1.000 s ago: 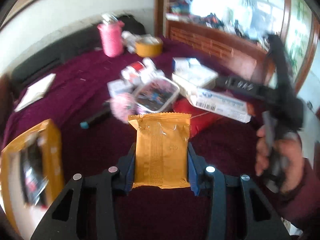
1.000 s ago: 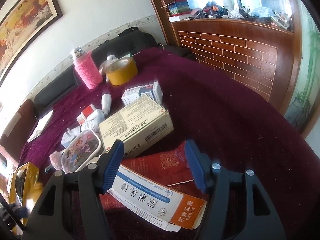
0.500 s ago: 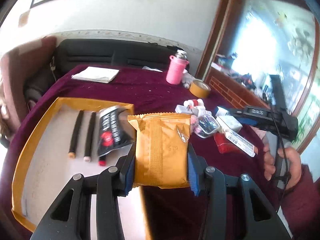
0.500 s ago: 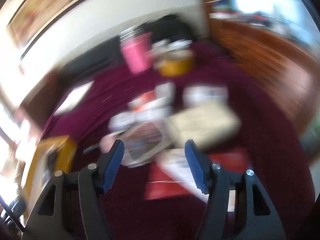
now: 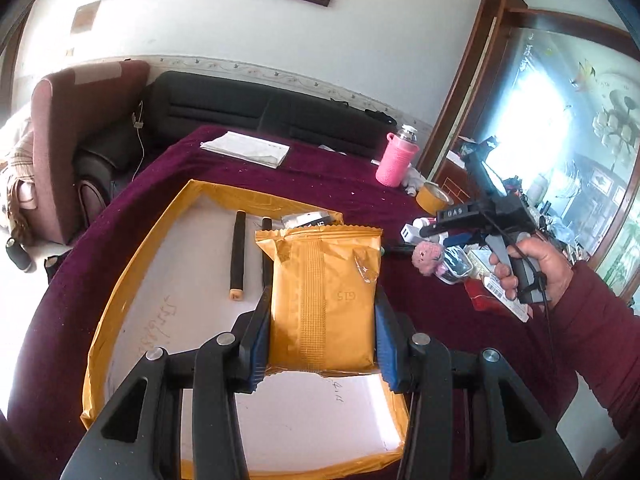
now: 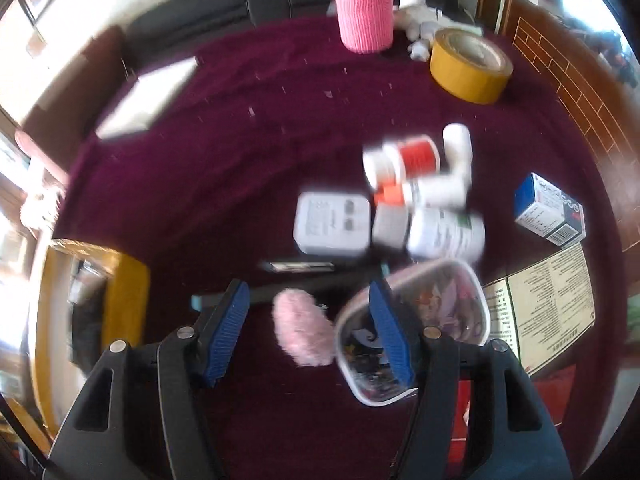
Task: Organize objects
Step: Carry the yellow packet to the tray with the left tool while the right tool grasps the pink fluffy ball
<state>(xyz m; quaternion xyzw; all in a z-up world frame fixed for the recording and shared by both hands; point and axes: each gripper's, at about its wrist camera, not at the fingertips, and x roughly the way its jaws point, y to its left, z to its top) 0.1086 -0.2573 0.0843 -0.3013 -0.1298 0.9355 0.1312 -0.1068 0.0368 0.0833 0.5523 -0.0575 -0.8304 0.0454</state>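
Holding packet (image 5: 324,300) upright in left gripper (image 5: 322,344), directly above tray (image 5: 132,280), long axis pointing forward; right gripper (image 6: 310,328) spread wide, empty, over pompom (image 6: 304,332).

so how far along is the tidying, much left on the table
Early on. Done: two dark pens and a black packet already lie in the yellow tray. In hand: the left tool grips an orange packet above that tray. Left: the open right tool hovers over a pink pom-pom; bottles, boxes and a tape roll remain on the cloth.
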